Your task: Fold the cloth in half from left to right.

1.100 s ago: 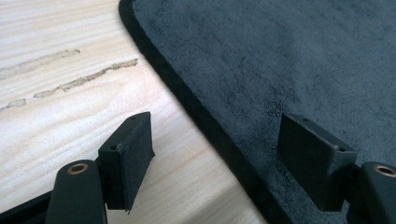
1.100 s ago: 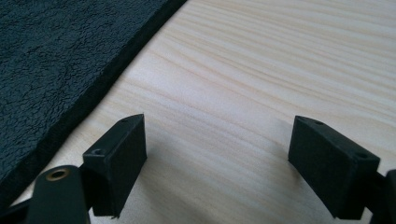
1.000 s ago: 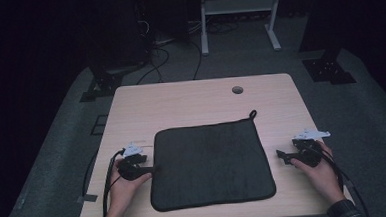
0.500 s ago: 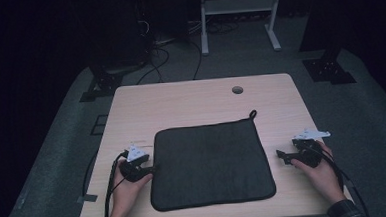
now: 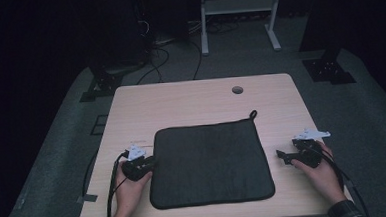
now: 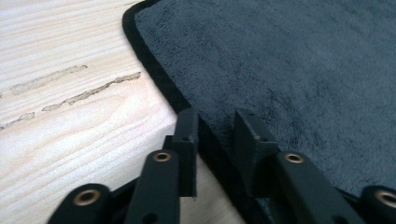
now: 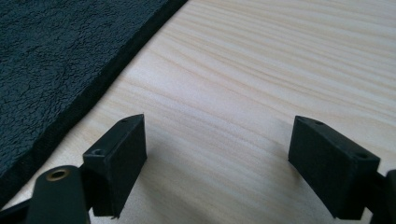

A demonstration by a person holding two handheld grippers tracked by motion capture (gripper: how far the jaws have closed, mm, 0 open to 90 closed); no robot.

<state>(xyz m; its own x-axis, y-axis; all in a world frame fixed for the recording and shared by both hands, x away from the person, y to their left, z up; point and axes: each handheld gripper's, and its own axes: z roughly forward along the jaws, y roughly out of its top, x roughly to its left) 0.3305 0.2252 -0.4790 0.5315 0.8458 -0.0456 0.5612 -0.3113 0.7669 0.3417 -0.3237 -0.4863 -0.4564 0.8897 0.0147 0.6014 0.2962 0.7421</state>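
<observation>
At the near left of the desk (image 5: 195,96), the left gripper (image 6: 215,133) has just been narrowing its fingers (image 6: 187,135) around the black bound left edge of the dark grey mat (image 5: 209,162); the hem sits between them, yet a gap remains, so they look not quite pressed on it. That suggests a grasp on the mat's edge is nearly made, ready for lifting or folding. The mat lies flat in the desk's near middle. At near right, the right gripper (image 7: 217,154) rests beside the mat, fingers spread, holding nothing.
</observation>
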